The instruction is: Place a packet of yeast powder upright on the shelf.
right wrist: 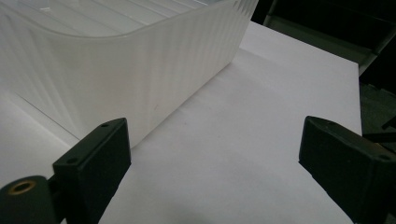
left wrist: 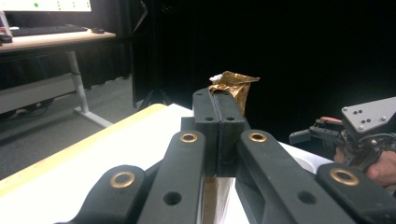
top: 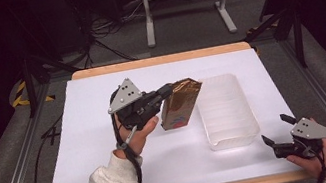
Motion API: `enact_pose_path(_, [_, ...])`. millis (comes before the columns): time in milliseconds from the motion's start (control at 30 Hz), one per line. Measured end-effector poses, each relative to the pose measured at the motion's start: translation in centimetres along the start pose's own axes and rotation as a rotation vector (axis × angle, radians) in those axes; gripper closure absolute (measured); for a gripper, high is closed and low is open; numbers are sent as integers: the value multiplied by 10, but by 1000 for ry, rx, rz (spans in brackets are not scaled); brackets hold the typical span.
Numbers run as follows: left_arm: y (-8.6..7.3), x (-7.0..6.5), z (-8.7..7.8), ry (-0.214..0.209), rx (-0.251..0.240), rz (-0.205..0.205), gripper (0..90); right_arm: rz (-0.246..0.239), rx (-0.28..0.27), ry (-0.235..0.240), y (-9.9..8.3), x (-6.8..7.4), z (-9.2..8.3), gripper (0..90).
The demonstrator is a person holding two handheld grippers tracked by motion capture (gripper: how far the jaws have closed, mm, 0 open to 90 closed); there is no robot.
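My left gripper (top: pixel 167 91) has its jaws clamped on the top edge of the gold packet (top: pixel 181 103), holding it off the table (top: pixel 103 107) just beside the clear plastic bin (top: pixel 232 135). My right gripper (top: pixel 276 133) sits near the bin's near corner, jaws wide apart, holding nothing.

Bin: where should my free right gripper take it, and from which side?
Take the bin's thin near rim, coming from the right gripper's side. It is open-topped, and its ribbed wall is far wider than the open jaws, so only the edge fits.
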State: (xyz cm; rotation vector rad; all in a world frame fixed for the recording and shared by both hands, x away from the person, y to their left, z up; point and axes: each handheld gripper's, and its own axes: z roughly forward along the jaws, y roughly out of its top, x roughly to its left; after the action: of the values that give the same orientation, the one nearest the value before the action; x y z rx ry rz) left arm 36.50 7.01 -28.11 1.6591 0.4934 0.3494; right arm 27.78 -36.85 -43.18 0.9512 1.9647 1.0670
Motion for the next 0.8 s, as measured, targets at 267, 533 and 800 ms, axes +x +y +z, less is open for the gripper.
enact_pose_path(267, [7,-6,16,-27,1,4,900,1,-1,-2,0,0,0,97])
enact_pose_path(533, [13,-13,34,-62,-2,9,900,5,-2,-2,0,-1,-1,96])
enact_pose_path(800, [18,-24,55,-103,-3,12,900,9,-3,-4,-1,-1,-1,96])
